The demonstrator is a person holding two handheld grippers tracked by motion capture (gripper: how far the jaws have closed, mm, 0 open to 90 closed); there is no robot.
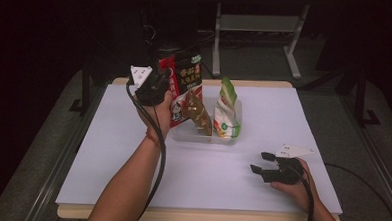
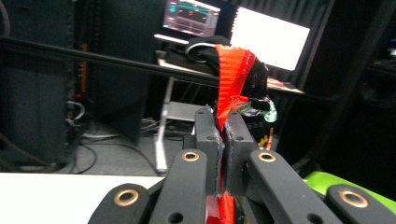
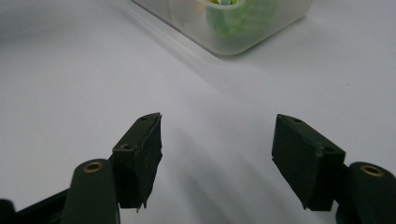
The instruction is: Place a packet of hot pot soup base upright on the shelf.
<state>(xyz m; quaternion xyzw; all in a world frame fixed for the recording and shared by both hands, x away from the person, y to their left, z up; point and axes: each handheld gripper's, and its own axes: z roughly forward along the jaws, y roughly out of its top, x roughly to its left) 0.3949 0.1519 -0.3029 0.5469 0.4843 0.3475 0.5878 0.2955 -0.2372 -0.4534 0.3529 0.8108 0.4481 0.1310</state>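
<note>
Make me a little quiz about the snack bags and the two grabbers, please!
1. True or false: the left gripper is pinching the red snack bag.
2. Where does the green and white bag stand? A on the bare table; B in the clear tub; C in the right gripper.
3. Are the right gripper's jaws open or shut?

Key: 1 true; 2 B; 3 open, with nothing between them.

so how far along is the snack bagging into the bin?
Done: a green-and-white snack bag stands in the clear plastic bin. In hand: the left hand-held gripper is shut on the top edge of the red snack bag, held at the bin's left end. Left: lower and release it. The right hand-held gripper rests open on the table.
</note>
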